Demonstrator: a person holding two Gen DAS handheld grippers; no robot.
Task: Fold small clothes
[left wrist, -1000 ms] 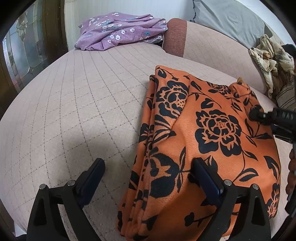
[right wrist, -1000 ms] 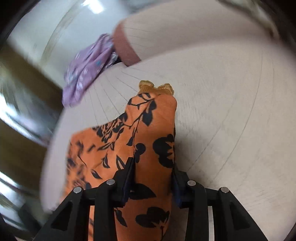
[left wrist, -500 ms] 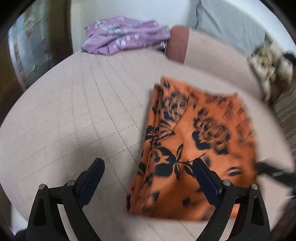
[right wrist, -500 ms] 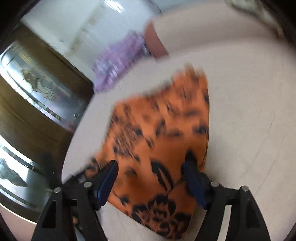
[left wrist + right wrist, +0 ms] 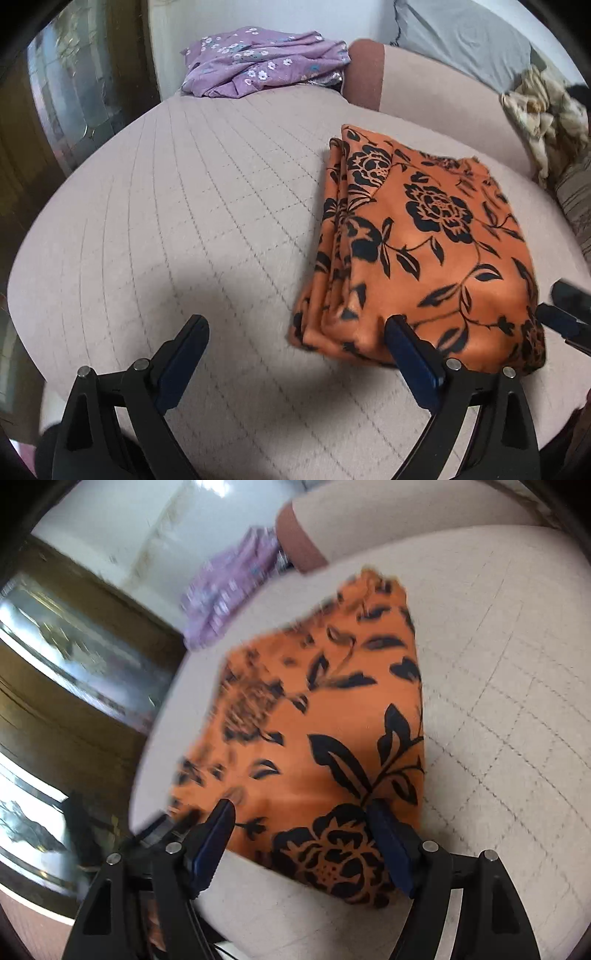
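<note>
Two grippers hang over a beige quilted cushion [image 5: 177, 206], both with jaws spread and nothing between the pads. Left gripper [image 5: 295, 354]: empty, its right finger [image 5: 413, 365] overlapping the near edge of the folded orange floral garment [image 5: 424, 240] in view; contact cannot be told. Right gripper [image 5: 301, 843]: its jaws have just been opening, and they stand wide above the garment's [image 5: 325, 716] near corner without pinching it. Garment lies flat on the cushion, folded into a rough rectangle, stacked layers showing along its left edge. Right gripper's tip [image 5: 569, 314] sits just beside the garment's right edge. Purple flowered cloth [image 5: 266, 59] is heaped at the far end, well apart.
</note>
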